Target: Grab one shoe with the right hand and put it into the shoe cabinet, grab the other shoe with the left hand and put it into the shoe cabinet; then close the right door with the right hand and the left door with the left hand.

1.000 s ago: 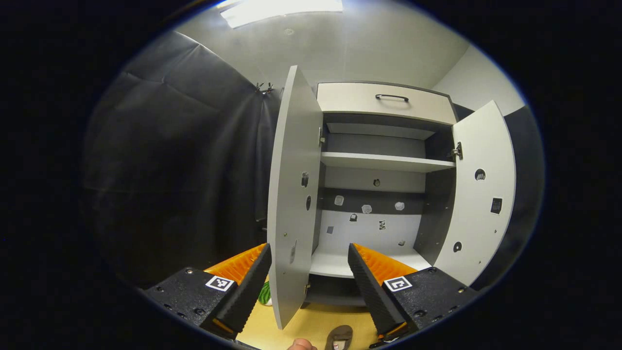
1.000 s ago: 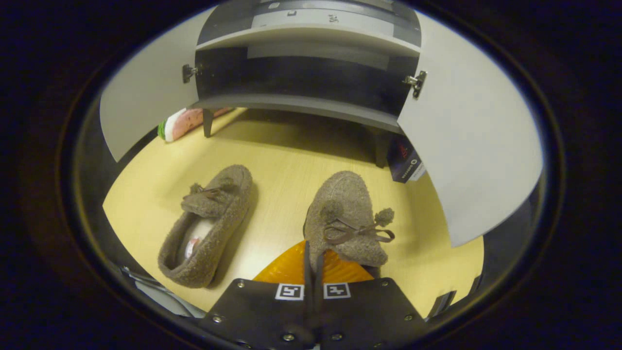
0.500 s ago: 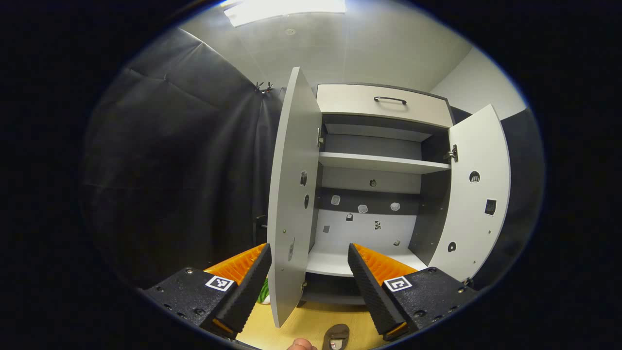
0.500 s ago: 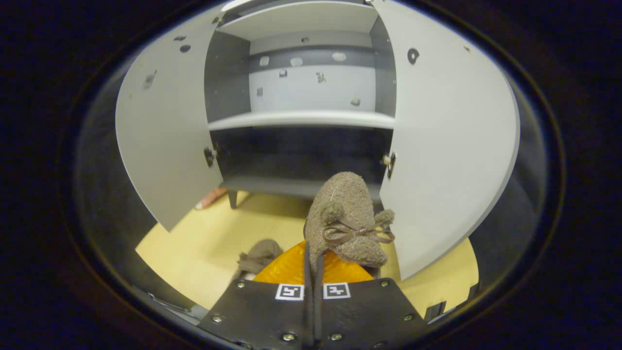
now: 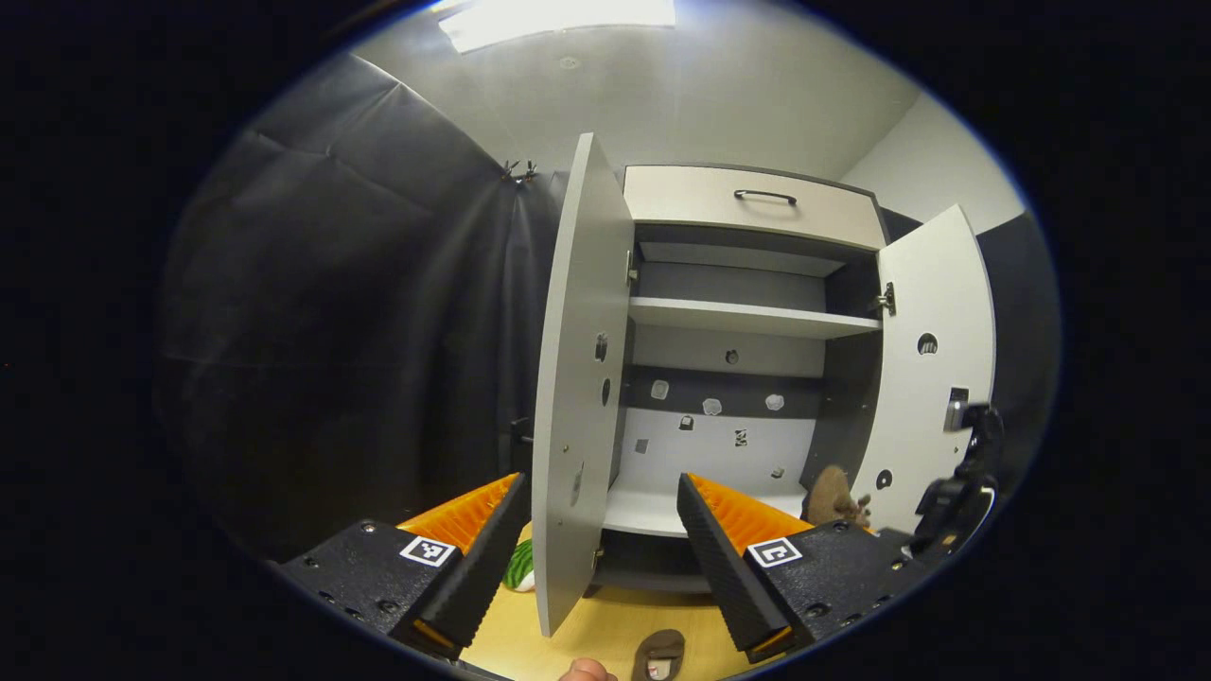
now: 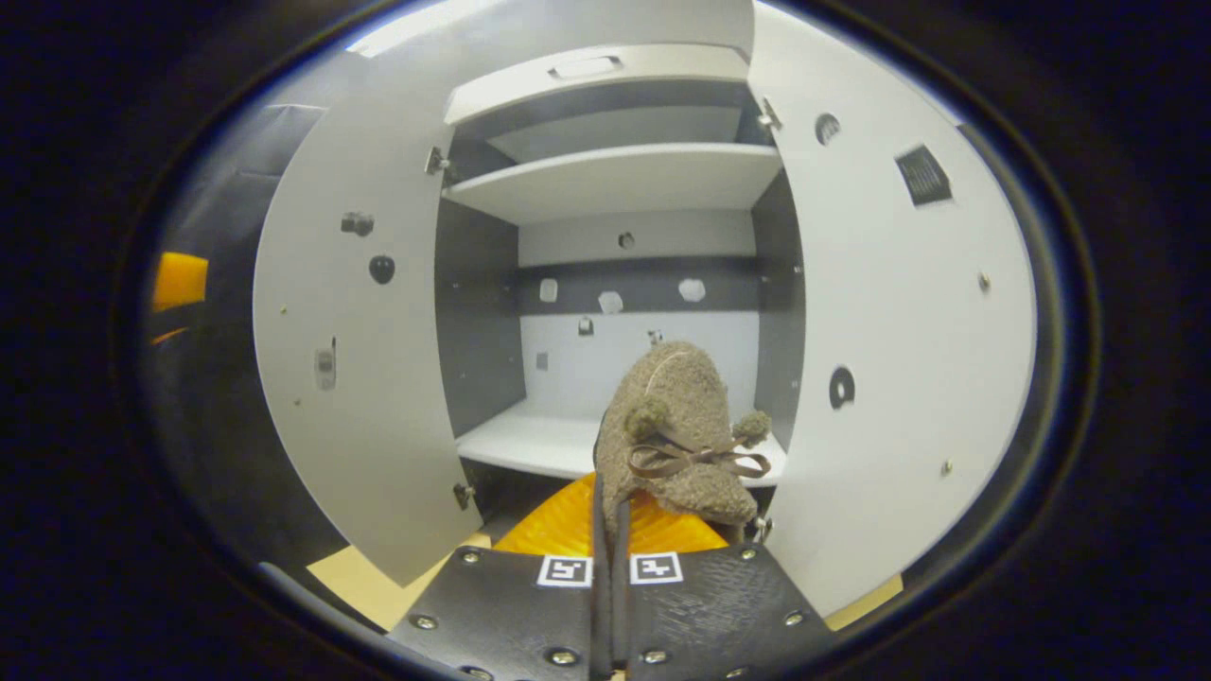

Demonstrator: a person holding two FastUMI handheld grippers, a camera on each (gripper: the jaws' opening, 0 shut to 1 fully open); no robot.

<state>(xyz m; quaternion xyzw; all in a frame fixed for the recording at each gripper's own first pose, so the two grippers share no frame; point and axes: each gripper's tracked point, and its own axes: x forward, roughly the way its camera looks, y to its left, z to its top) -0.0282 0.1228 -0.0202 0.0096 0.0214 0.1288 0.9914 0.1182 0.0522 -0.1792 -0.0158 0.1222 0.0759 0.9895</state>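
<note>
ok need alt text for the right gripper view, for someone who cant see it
The right gripper, shut on a fuzzy brown slipper with a bow, holds it up before the open shoe cabinet. Both pale doors stand wide, and the lower shelf lies just ahead.

You are facing a booth hung with a creased black cloth wall, clipped up at its top corner beside a plain white wall. A bright rectangular ceiling light panel glows overhead. Below, you see a strip of pale yellow wood-grain floor. At the far right a grey-white wall section meets more dark cloth.
</note>
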